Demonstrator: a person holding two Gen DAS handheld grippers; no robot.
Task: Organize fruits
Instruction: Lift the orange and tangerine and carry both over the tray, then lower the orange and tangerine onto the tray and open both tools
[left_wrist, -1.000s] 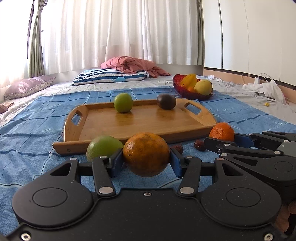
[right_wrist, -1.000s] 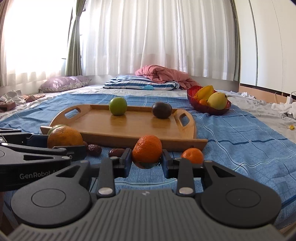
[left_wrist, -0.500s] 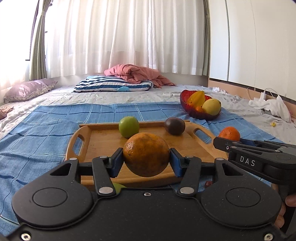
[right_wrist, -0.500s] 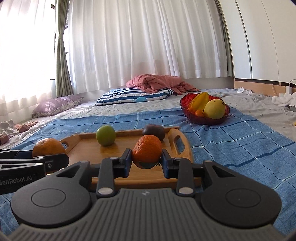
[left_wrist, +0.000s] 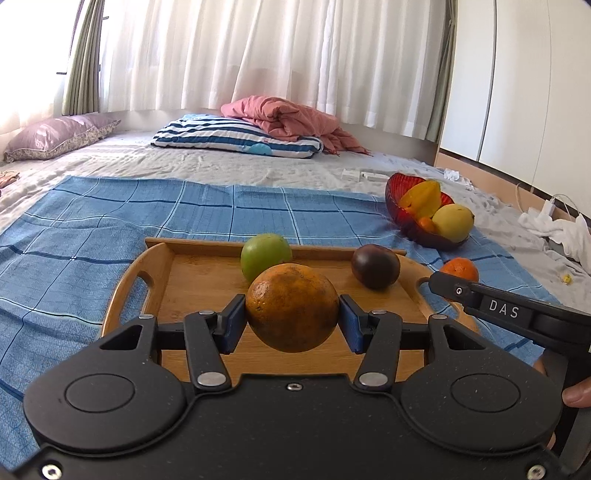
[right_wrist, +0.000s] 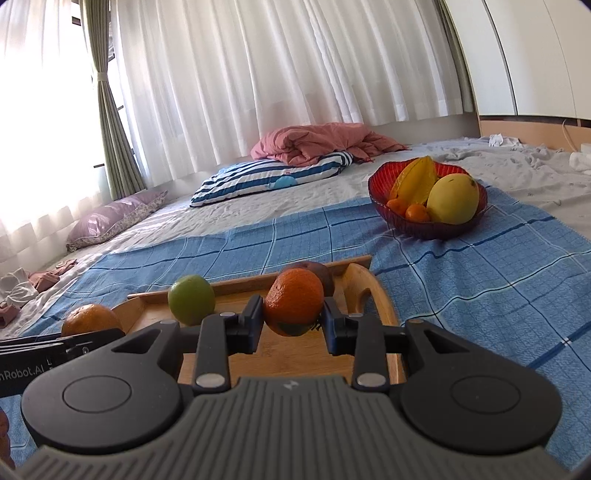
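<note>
Large orange at centre frame, clamped between the part-open jaws of the left gripper, held above the wooden tray. Smaller orange likewise pinched in the narrower jaws of the right gripper, over the tray's right end. On the tray behind: green fruit and dark fruit. Red bowl of yellow fruit at upper right, on the blue checked sheet of the bed.
</note>
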